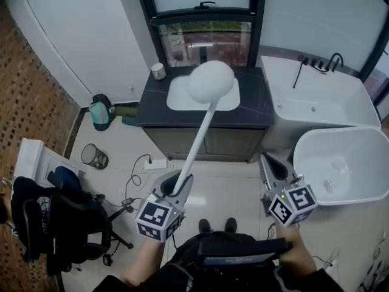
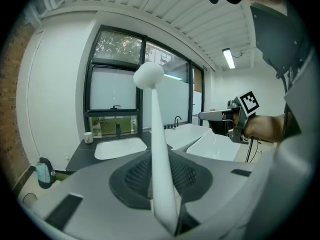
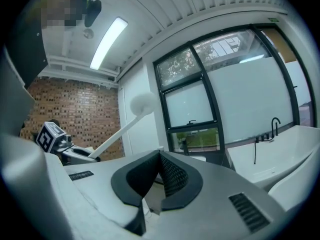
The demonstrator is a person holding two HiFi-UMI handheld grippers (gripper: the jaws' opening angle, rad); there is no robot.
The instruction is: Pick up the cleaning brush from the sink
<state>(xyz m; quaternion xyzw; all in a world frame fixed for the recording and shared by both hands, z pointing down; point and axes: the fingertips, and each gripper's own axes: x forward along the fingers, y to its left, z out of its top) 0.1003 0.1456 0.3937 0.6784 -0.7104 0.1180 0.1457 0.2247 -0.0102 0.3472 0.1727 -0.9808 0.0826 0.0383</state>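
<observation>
Cleaning brush [image 1: 201, 132] held clear of the sink [image 1: 176, 99], which lies well beyond the jaw tips: left gripper [image 1: 179, 184] clamps the white handle's lower end, round head out ahead. Right gripper [image 1: 271, 164], alongside, stands closed and empty.

From the head we look steeply down on the dark tabletop [image 1: 255, 102], its sink [image 1: 176, 99] and the bathtub [image 1: 322, 102], all well below us, with the left gripper [image 1: 175, 184] and right gripper [image 1: 276, 166] close at the lower edge. Our left gripper camera sits just behind its jaws, facing nearly level toward the window [image 2: 115, 94] and the same sink, with the right gripper at its right. Our right gripper camera faces that window too, with the left gripper at its left before a brick wall [image 3: 75, 114].
</observation>
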